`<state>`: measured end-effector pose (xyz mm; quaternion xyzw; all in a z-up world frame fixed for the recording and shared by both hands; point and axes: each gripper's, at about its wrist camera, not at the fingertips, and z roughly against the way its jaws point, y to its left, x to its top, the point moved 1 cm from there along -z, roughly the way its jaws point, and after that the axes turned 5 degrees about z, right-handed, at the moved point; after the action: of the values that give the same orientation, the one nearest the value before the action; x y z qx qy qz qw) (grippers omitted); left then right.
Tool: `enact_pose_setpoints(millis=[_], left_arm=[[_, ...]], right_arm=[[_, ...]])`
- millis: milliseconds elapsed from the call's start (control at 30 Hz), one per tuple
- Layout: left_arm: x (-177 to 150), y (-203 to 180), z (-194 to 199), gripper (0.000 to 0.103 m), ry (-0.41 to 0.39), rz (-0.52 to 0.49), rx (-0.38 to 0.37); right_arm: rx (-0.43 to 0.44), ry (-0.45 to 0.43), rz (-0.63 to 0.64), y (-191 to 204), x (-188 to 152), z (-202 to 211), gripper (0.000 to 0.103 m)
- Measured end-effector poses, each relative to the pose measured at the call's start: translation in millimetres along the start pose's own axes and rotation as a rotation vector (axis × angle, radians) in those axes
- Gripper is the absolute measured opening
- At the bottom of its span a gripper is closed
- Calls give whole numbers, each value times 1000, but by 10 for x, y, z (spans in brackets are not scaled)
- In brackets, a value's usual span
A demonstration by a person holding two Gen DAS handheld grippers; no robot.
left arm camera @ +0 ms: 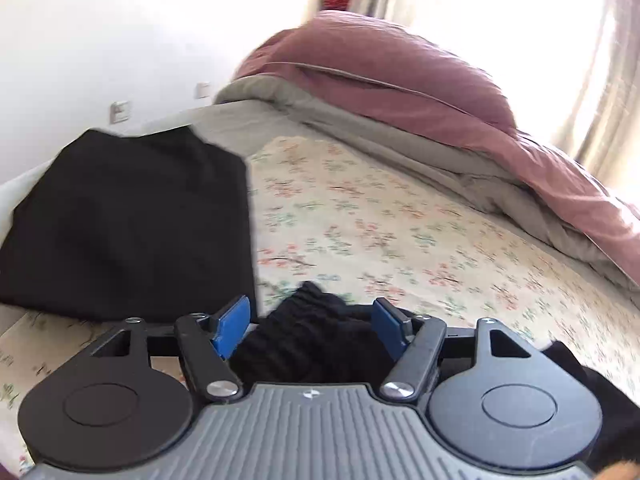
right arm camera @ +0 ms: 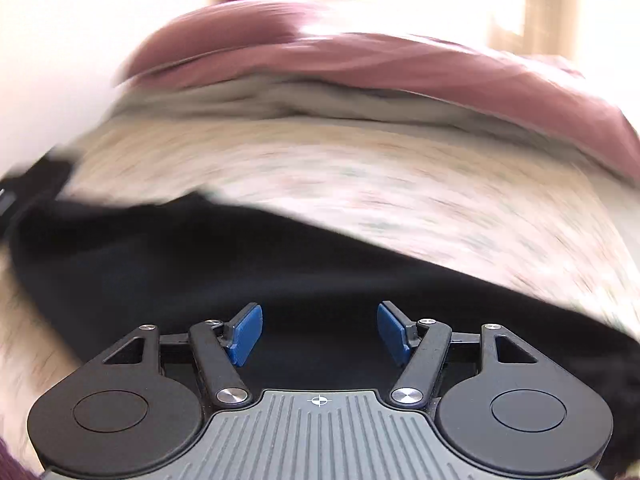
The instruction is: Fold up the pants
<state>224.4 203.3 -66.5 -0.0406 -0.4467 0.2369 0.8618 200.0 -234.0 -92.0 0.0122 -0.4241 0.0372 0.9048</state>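
— 2 grippers show, each in its own wrist view. What are the fingers doing?

— On the left gripper [left arm camera: 312, 328] the blue fingers [left arm camera: 231, 326] stand apart. A bunched bit of black cloth [left arm camera: 316, 340] sits in the gap between them, but neither pad presses on it.

— And the right one?

— The right gripper [right arm camera: 320, 332] has its fingers [right arm camera: 246, 334] spread as well. Nothing is pinched there; black fabric lies below and beyond the gap.

— Where are the pants?

— On the bed. In the left view the black pants [left arm camera: 132, 224] lie as a flat, roughly rectangular slab on the left side of the flowered bedsheet [left arm camera: 400, 232], beyond the left finger. The bunched cloth between the fingers is black too (whether it belongs to the same garment I cannot tell).

— Does the right view agree?

— It is heavily smeared, yet the pants [right arm camera: 200, 264] show as a broad dark band crossing from the left edge to the lower right, with the pale sheet [right arm camera: 400, 200] behind them.

— Anything else on the bed?

— 1 pink quilt [left arm camera: 400, 76], with grey bedding [left arm camera: 360, 120] under it, is heaped along the far side, well apart from the pants. Behind that, a white wall [left arm camera: 120, 20] with 2 small wall plates [left arm camera: 120, 111], and bright curtains [left arm camera: 592, 80] on the right.
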Motion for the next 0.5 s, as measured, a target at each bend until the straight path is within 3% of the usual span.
enact_pose_setpoints(millis=[100,167,267,367,433,467,500], left_arm=[[-137,-499,-173,80,38,-118,-118],[-248,-883,-316,80,61,-200,-155],[-385,-1464,-581,80,118,-323,-241],[-514,-1960,-883,81,171,-402,-318],[-609,-2230,-1088,86,195,-450,-354],[-658,-2335,-1196,88,218,-465,-373],[-720,-2413,-1328,84,258,-465,-385]], right_arm=[[-124,104,-338,-801,-235,-114,65],[-146,133,-458,-1130,-348,-74,65],[-233,130,-472,-1367,-364,39,64],[-417,151,-428,-1655,-408,128,64],[-600,165,-355,-1870,-499,218,64],[-654,174,-328,-1953,-540,219,65],[-655,190,-327,-2029,-595,223,65]])
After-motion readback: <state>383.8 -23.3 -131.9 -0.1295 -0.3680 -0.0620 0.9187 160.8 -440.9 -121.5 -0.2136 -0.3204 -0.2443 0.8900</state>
